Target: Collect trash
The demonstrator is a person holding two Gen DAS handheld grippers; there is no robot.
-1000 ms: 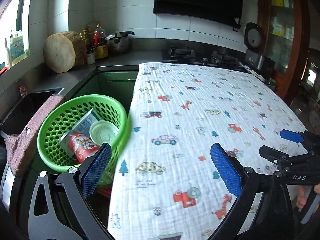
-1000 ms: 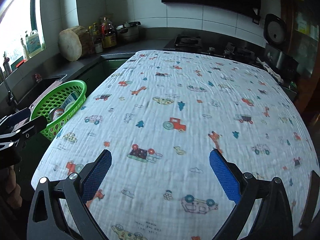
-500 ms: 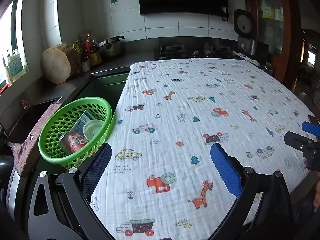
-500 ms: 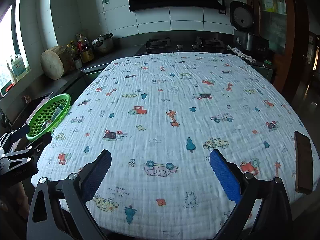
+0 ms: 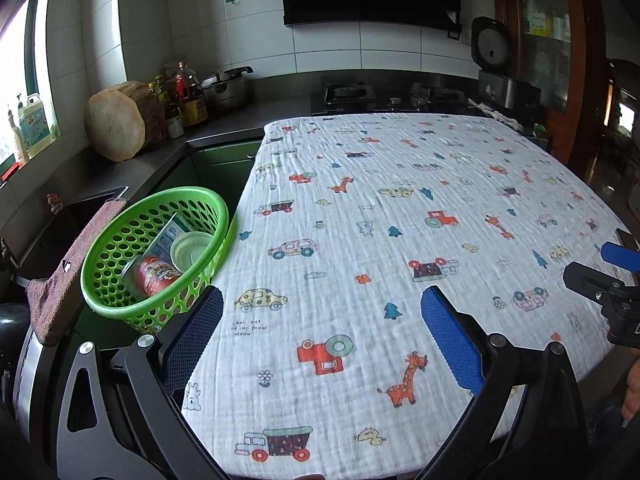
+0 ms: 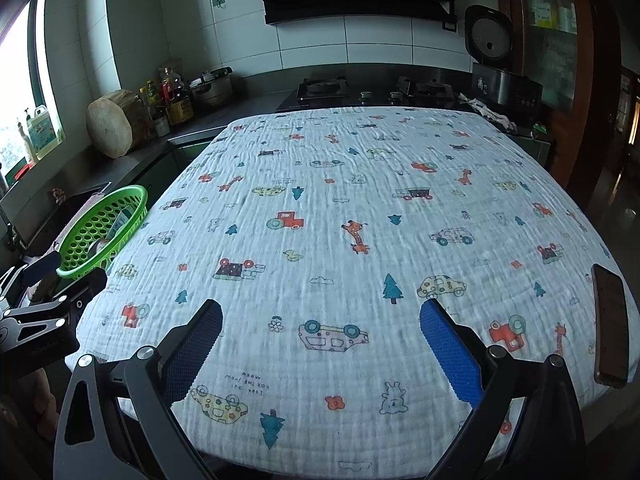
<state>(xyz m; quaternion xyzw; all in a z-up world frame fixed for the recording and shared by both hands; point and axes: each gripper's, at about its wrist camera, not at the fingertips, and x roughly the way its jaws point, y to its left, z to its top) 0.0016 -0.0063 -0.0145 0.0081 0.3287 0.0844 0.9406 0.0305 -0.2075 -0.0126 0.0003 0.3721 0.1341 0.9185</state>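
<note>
Both hand-held grippers, left and right, gape wide, empty. Trash sits in basket; tabletop shows none: approx. done.

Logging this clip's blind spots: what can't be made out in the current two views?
- Left wrist view: the green basket wall covers the lower parts of the red can, white lid and packet; labels too small to read.
- Right wrist view: the basket's rim hides almost all its contents.
- Right wrist view: the dark flat object at the cloth's right edge is distorted; unidentifiable.
</note>
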